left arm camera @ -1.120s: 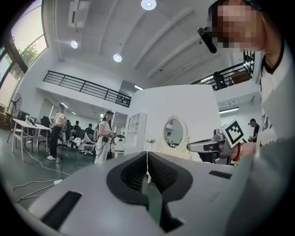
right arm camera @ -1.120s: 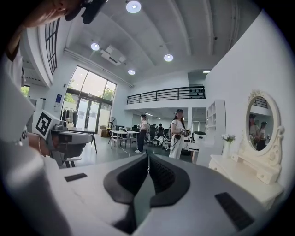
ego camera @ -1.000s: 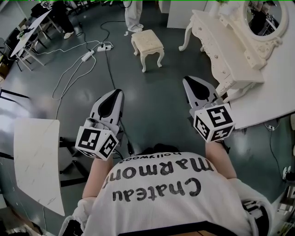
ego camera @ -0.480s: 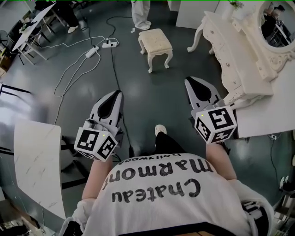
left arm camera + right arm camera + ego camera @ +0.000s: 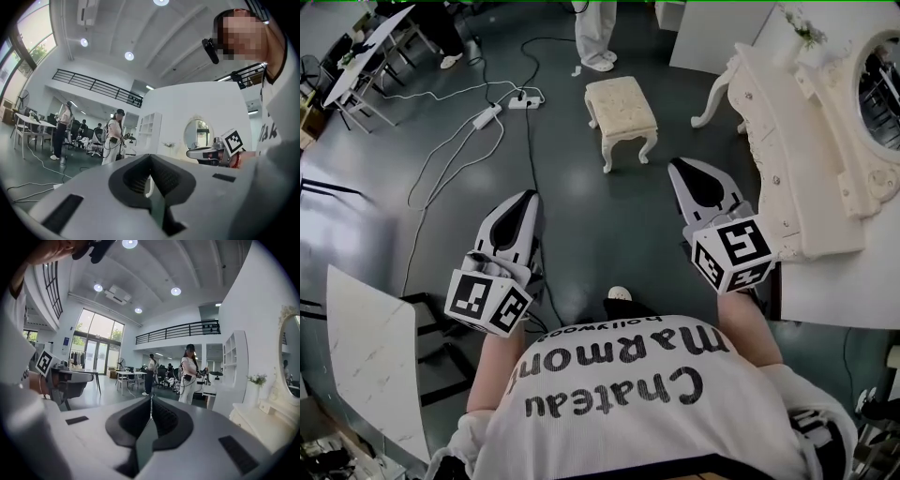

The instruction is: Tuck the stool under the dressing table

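Grey floor [image 5: 581,225] underfoot. Nearest, left gripper [image 5: 522,202] and right gripper [image 5: 689,169] side by side above it, jaws of each pressed together, pinching nothing. Farther ahead, cream stool [image 5: 622,98] upright on open floor, well apart from both grippers, out in front of the white dressing table [image 5: 806,141] at right, not under it. Beyond, a power strip [image 5: 487,116] and a standing person's legs [image 5: 598,33].
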Demonstrator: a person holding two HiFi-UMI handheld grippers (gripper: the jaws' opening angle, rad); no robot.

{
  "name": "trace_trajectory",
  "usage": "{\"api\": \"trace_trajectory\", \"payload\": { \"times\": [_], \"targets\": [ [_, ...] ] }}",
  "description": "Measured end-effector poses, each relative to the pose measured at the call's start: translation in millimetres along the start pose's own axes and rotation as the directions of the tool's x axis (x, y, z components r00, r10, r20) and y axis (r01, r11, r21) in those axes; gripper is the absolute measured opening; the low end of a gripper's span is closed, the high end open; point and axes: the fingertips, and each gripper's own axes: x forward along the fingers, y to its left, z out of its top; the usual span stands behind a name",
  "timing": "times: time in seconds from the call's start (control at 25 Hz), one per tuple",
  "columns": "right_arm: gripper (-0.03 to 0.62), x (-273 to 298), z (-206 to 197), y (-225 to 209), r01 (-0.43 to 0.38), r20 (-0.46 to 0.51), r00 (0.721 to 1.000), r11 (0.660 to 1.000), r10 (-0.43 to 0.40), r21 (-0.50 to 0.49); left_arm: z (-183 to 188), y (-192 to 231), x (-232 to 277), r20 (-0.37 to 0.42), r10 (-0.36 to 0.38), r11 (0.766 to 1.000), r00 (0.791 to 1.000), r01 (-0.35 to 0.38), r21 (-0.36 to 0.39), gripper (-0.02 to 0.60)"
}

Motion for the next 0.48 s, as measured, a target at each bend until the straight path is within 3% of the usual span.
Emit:
{"api": "trace_trajectory", "payload": {
  "times": [0.28, 0.48],
  "targets": [
    [0.028, 58, -14, -58, -0.033, -0.018, 0.999, 0.999, 0.033, 0.011, -14, 32, 68, -0.024, 0.056, 0.998, 0.998, -0.057, -0.02, 0.023],
    [0.028, 92, -29, -80, -0.041, -0.036, 0.998, 0.998, 0.043, 0.045, -26, 47, 100, -0.057, 0.057, 0.998, 0.997, -0.059, -0.026, 0.023]
  ]
}}
